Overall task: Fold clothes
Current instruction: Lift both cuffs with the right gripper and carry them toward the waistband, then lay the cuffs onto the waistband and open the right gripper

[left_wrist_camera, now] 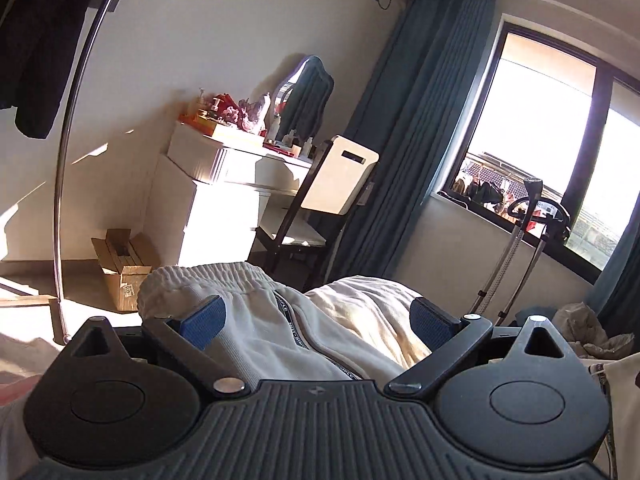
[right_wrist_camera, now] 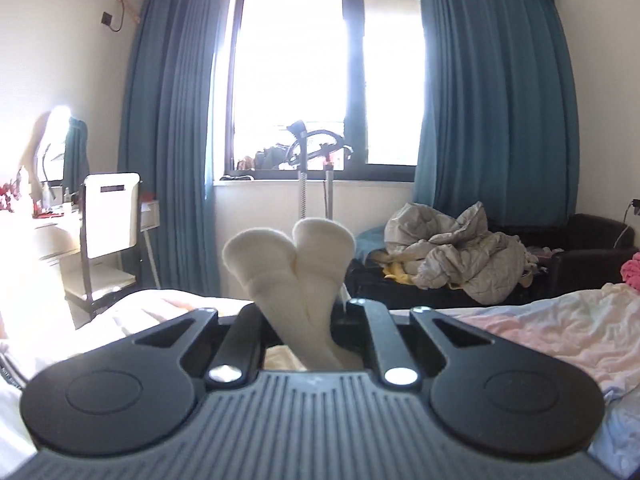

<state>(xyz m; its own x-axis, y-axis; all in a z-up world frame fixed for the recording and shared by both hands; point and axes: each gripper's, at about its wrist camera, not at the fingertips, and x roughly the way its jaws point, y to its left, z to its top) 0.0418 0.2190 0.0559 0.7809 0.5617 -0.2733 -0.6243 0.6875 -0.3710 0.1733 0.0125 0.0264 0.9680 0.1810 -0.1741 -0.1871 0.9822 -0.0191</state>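
In the left wrist view a cream sweatpants garment (left_wrist_camera: 280, 320) with an elastic waistband and a printed side stripe lies bunched between the fingers of my left gripper (left_wrist_camera: 316, 320). The jaws stand wide apart and the blue pads (left_wrist_camera: 204, 320) rest against the fabric without pinching it. In the right wrist view my right gripper (right_wrist_camera: 296, 312) is shut on two folded cream fabric ends (right_wrist_camera: 292, 256) that stick up between its fingers, lifted above the bed (right_wrist_camera: 520, 328). The pads themselves are hidden by the cloth.
A white dressing table (left_wrist_camera: 224, 184) with clutter and a chair (left_wrist_camera: 320, 200) stand ahead left. A cardboard box (left_wrist_camera: 124, 268) lies on the floor. A garment steamer (right_wrist_camera: 316, 168) stands by the window. A black sofa (right_wrist_camera: 580, 256) holds a grey duvet (right_wrist_camera: 460, 256).
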